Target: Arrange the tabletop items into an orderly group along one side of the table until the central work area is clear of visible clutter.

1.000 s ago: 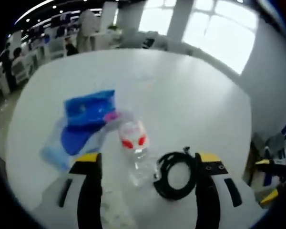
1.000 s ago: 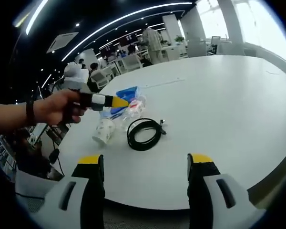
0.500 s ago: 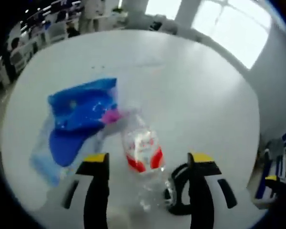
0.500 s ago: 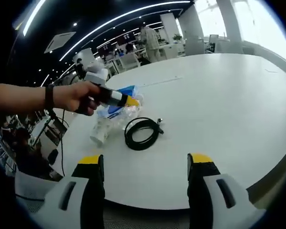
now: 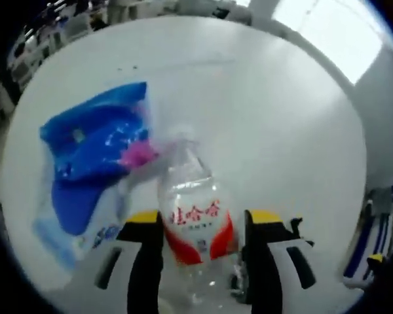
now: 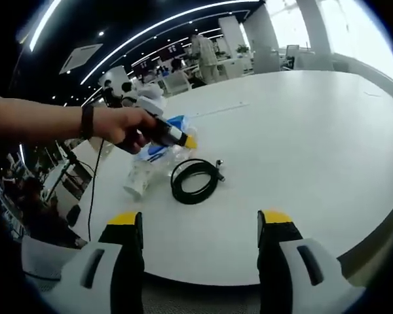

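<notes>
My left gripper [image 5: 200,229] straddles the clear water bottle [image 5: 195,222] at lower centre, jaws narrow beside its label, its long axis running up-frame toward the blue packet [image 5: 92,163].

White round bench [image 6: 301,131]; on it a black coiled cable [image 6: 195,181], clear plastic bottle [image 5: 196,219], blue packet [image 5: 95,163], white paper cup [image 6: 136,183].

Bare tabletop [image 6: 301,124] beyond and right of clutter, wide open for passing. Blocking near left edge: water bottle [image 5: 195,226], blue tissue pack [image 5: 88,163] touching it, coiled black cable [image 6: 195,180] just beside.
</notes>
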{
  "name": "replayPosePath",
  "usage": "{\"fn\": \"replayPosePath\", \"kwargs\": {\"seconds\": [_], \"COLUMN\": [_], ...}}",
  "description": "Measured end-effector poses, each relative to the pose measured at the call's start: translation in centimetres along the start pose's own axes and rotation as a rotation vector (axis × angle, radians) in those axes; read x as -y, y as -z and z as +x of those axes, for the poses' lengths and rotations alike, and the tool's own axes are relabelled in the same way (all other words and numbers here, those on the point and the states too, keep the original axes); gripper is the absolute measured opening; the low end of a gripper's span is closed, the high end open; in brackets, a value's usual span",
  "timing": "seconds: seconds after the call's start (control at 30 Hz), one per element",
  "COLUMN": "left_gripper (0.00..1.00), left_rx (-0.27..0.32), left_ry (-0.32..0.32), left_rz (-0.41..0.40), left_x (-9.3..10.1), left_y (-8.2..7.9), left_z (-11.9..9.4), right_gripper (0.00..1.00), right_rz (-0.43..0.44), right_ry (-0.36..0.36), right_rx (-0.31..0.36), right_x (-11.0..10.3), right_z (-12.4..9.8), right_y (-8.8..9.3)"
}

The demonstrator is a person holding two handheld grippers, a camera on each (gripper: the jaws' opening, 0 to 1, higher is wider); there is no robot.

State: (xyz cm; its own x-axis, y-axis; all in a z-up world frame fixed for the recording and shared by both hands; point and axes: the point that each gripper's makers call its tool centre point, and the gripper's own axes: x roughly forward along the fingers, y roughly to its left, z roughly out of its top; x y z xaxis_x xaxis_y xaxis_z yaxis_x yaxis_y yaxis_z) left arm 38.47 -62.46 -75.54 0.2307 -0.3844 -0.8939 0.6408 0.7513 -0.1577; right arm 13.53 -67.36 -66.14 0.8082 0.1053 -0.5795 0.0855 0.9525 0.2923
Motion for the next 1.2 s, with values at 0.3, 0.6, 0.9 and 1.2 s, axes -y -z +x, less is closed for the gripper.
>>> {"fn": "replayPosePath", "kwargs": {"seconds": [0.3,0.6,0.9,1.2], "left_gripper": [0.41,0.38,0.38,0.38], "left_rx": [-0.017,-0.021,0.018,0.107], "left_ry": [0.017,0.024,0.015,0.006], "left_rz": [-0.011,-0.018,0.068,0.173], "left_x": [0.2,0.2,-0.4,-0.7], "left_y": [-0.4,-0.4,-1.5,-3.2], "left_z": [0.1,-0.5,-2.1,-4.3], "right_gripper": [0.70,0.69,0.69,0.69], "right_rz": [0.012,0.033,0.026,0.020], "right_ry": [0.000,0.001,-0.007,-0.003], "right_rx": [-0.003,-0.002,-0.002,0.005], "right_x": [0.1,0.2,-0.1,-0.1], "right_z": [0.0,0.0,-0.1,-0.2], "right_y": [0.0,-0.1,-0.1,-0.2]}}
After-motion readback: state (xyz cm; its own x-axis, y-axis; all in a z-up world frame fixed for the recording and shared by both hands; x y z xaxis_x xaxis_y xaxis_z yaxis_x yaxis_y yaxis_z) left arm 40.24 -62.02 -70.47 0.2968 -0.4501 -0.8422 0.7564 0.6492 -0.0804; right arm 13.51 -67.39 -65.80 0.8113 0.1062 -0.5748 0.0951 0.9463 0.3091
